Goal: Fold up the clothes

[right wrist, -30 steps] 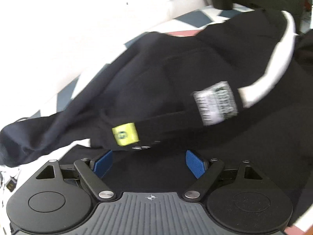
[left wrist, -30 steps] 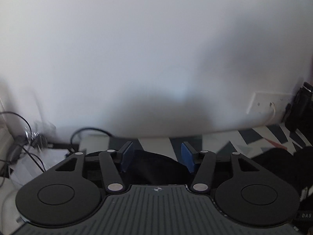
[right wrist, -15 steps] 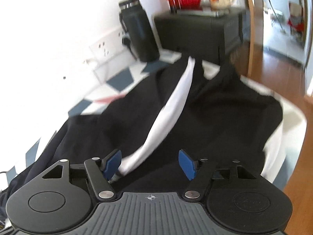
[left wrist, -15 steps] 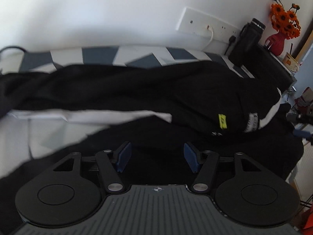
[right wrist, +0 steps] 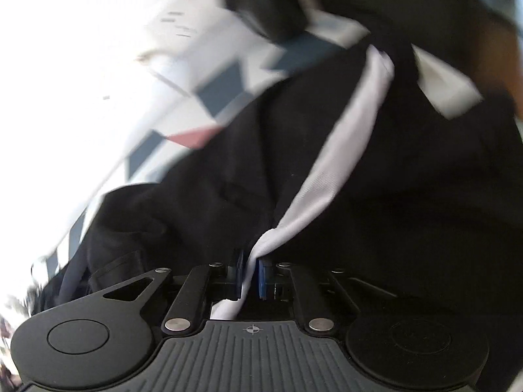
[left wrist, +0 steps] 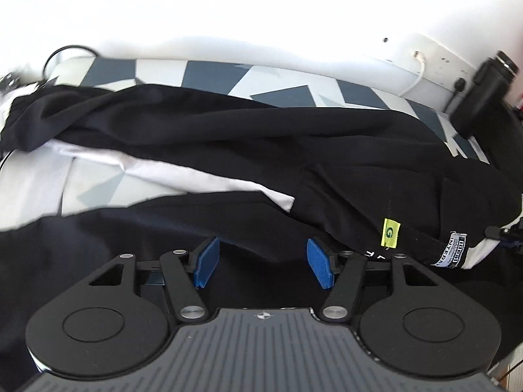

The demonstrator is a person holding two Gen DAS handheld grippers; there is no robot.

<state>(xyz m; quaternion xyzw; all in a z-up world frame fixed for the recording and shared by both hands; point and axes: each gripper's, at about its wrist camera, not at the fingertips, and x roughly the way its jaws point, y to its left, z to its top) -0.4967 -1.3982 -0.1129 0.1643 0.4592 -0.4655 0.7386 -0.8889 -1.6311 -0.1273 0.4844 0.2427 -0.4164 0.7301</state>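
A black garment (left wrist: 294,150) with white stripes lies crumpled across a bed cover (left wrist: 209,75) patterned in grey and white. A yellow tag (left wrist: 391,233) and a white label (left wrist: 452,253) show near its right end. My left gripper (left wrist: 263,264) hovers just over the black cloth, open, with nothing pinched between its blue pads (left wrist: 206,263). In the blurred right wrist view the garment (right wrist: 408,196) fills the frame. My right gripper (right wrist: 251,276) is closing there, and its pads press on the near end of the white stripe (right wrist: 327,179).
A black bottle (left wrist: 480,91) stands at the far right against the white wall. Beside it is a wall socket (left wrist: 441,62) with a white cable (left wrist: 412,85) plugged in. Dark cables (left wrist: 65,50) lie at the far left corner of the bed.
The left wrist view swung from the bare wall down onto the garment. The right gripper travelled along the garment, and its jaws went from wide apart to closed on the white stripe.
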